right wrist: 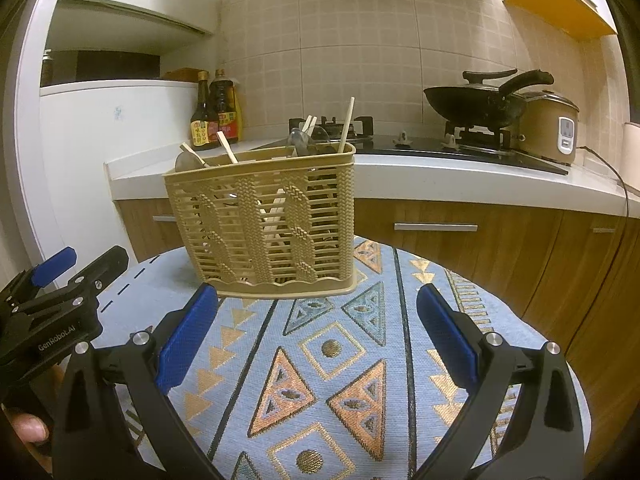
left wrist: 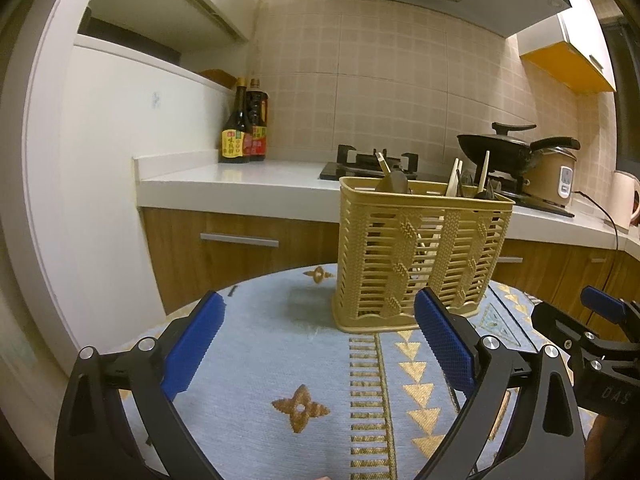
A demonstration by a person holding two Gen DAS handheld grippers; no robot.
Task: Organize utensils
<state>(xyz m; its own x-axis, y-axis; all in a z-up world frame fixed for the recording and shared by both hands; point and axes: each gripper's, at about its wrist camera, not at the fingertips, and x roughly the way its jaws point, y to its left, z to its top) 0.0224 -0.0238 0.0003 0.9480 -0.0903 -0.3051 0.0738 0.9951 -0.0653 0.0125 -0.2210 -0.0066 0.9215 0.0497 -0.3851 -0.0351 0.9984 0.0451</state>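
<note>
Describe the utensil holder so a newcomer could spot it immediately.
On the round table covered by the blue patterned cloth, near its far edge, stands the utensil basket. It is a tan plastic slatted caddy with braided ribs, chopsticks and spoons poking out, and the only upright thing on the cloth.

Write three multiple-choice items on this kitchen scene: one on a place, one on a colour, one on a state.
1. The utensil basket stands:
A. on the patterned cloth
B. on the stove
C. in a drawer

2. The gripper pads are:
A. red
B. blue
C. green

3. The right gripper is:
A. shut on a spoon
B. shut on chopsticks
C. open, empty

Answers: 1 A, its base rests on the blue patterned cloth. 2 B, both pads show blue. 3 C, the fingers stand wide apart with only cloth between.
</note>
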